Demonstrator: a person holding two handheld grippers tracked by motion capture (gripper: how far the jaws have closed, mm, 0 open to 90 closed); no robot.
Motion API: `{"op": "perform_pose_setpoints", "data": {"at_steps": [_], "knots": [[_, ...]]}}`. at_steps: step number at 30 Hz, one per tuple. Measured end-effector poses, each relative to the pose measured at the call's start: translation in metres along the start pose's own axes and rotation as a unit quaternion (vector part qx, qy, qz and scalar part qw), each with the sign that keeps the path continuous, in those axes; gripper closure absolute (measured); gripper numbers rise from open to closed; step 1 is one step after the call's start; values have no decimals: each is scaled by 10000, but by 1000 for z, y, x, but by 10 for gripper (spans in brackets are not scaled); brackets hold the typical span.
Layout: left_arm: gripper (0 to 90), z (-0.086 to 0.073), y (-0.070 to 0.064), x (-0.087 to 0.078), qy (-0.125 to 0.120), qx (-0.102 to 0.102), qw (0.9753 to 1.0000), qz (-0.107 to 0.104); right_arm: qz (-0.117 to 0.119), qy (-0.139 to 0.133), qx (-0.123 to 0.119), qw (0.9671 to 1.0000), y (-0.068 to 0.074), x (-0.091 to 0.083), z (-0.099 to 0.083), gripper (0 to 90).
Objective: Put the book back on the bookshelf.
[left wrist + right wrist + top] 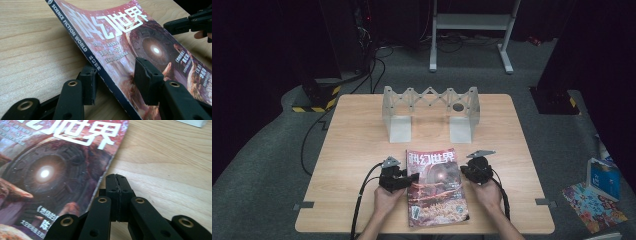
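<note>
A science-fiction magazine point(437, 187) with a red cover lies on the wooden table point(362, 130) in front of the person. My left gripper point(411, 179) is at its left, spine edge. In the left gripper view the jaws stand open astride that edge of the magazine point(120, 42), which curves up off the table: one pad point(88, 83) is outside the spine and the other pad point(147, 80) is over the cover. My right gripper point(117, 182) is shut with nothing between its pads, its tip on the wood just beside the magazine's right edge point(62, 160). The right gripper point(190, 22) also shows across the cover.
A white folding rack point(430, 112) with a zigzag lattice stands at the back of the table, beyond the magazine. Bare wood lies to either side. On the floor to the right are a blue box point(604, 177) and a colourful sheet point(594, 205).
</note>
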State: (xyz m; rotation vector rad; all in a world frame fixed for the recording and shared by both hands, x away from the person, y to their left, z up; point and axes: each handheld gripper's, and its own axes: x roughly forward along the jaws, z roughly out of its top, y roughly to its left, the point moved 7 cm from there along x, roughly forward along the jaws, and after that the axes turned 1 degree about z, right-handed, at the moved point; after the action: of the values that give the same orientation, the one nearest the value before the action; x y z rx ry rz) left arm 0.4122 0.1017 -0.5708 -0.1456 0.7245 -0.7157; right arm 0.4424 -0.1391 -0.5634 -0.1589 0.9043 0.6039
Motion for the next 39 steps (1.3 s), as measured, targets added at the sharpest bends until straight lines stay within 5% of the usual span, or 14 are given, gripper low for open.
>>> {"op": "perform_pose_setpoints", "data": {"at_steps": [16,25,31,39], "knots": [[419,2,2,-1,-32,-172,9997,-166,269,-155,-125,9994,14,4,6,897],[431,1,0,0,-19,-209,9995,-244,498,-145,-186,9985,23,9,8,897],[432,2,2,-1,-22,-337,9990,-288,422,-100,-369,9984,35,17,11,897],[487,2,3,-1,3,-359,9992,-147,472,-139,-367,9981,34,17,11,895]]}}
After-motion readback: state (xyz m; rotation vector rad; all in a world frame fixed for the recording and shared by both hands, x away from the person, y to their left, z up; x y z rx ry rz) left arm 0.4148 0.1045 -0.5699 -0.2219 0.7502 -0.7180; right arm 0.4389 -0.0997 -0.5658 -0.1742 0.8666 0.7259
